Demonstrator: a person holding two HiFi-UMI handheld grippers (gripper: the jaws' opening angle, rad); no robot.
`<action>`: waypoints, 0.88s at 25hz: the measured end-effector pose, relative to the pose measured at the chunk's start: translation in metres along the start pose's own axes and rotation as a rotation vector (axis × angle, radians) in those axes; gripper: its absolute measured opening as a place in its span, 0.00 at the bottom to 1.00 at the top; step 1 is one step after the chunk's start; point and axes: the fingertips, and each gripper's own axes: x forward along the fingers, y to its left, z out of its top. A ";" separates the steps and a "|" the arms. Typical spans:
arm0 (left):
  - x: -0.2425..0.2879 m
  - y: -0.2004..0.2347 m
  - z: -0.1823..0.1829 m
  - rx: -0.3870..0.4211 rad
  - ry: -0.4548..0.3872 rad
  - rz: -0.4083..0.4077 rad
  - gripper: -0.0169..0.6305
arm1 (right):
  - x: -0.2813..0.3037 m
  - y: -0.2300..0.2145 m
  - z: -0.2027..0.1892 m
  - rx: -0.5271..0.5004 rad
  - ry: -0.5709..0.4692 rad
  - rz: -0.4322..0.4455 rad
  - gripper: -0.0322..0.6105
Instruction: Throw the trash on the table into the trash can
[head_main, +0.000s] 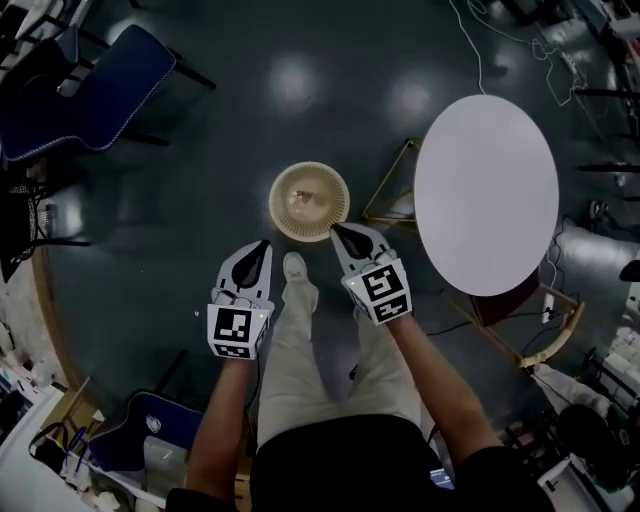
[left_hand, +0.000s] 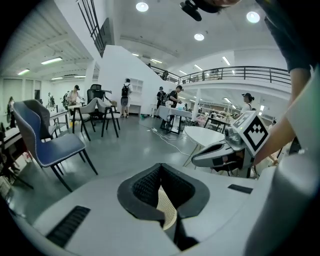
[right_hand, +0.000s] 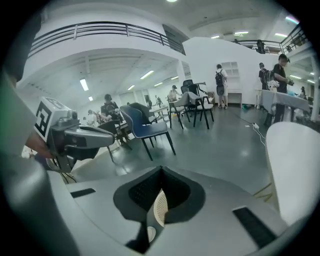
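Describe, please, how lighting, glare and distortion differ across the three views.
Head view: dim overall, with soft lamp glare on the dark floor; the white table is brightest. Left gripper view: bright, strongly fisheyed, ceiling lights blown out, black corners. Right gripper view: same bending; the table at the right edge washes out to featureless white.

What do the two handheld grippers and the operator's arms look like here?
The left gripper and right gripper are light grey tapered shells with black textured pads, each carrying a white cube with black square markers. No cables visible. Black short sleeves, bare forearms.
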 end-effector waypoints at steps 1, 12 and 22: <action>-0.002 -0.001 0.011 -0.002 -0.015 0.010 0.05 | -0.008 0.000 0.013 -0.016 -0.013 0.008 0.08; -0.038 -0.053 0.102 0.046 -0.113 0.015 0.05 | -0.123 0.005 0.098 -0.047 -0.130 0.012 0.08; -0.086 -0.145 0.203 0.227 -0.227 0.009 0.05 | -0.238 0.002 0.183 -0.111 -0.277 0.011 0.08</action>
